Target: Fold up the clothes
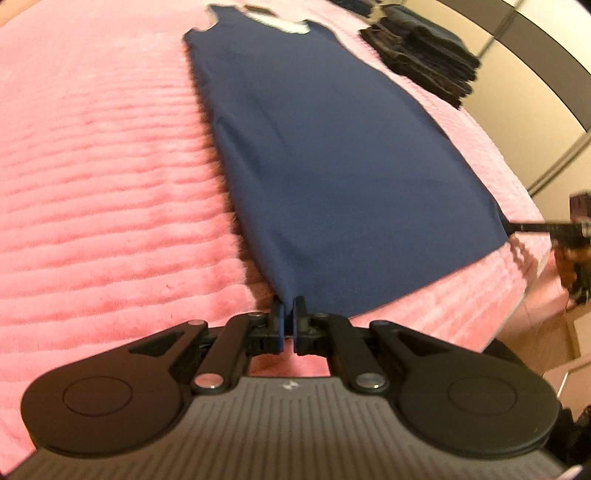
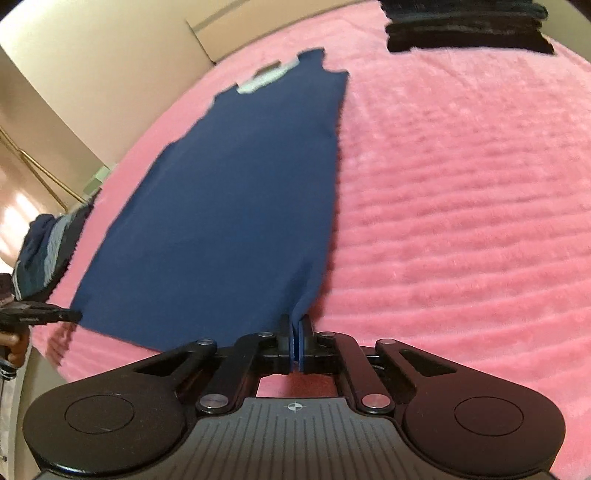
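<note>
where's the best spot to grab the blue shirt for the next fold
At the two bottom hem corners, coming in from the near edge of the bed. The blue shirt lies flat, sleeves folded in, with its hem nearest. The left hand-held gripper and right hand-held gripper already pinch those corners.

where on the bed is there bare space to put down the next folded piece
The pink blanket is bare in a wide stretch between the navy top's long edge and the dark folded stack, and again on the top's other side. It is crowded at the near hem, where the left gripper and right gripper pinch the corners.
</note>
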A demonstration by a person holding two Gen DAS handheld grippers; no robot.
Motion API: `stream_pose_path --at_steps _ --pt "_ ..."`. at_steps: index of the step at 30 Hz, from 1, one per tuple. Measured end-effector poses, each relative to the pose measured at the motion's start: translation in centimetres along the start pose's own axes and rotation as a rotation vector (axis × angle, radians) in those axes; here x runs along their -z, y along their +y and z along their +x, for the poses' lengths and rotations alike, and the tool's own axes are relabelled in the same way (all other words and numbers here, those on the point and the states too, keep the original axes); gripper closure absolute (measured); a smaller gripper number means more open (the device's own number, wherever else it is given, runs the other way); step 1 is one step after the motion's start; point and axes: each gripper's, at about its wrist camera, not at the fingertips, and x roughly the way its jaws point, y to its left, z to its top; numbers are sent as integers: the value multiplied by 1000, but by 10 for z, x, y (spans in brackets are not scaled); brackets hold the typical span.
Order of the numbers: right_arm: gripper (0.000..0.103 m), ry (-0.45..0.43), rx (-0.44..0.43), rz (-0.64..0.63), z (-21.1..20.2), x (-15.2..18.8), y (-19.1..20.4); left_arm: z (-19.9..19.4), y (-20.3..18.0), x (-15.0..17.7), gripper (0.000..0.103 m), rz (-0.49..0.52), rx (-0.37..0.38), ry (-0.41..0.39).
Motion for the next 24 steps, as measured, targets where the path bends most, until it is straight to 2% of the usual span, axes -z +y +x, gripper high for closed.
stream_pose_path --at_steps 2,6,12,18,21,24 --pt "103 -25 -6 -26 -6 -2 3 -4 -2 3 102 18 10 -33" --pt "103 -67 -2 -19 -32 -4 11 -27 -9 10 103 -28 52 -116" --pt "103 -115 0 -32 -87 3 33 -70 -33 26 103 7 97 -175" --pt "103 -71 26 26 -99 55 27 -84 -41 79 103 -64 101 -159" --pt "103 -40 45 90 -88 81 11 -70 -38 98 103 -100 83 -135" --pt "103 -41 69 60 -74 86 10 -54 -36 104 102 -116 48 -117"
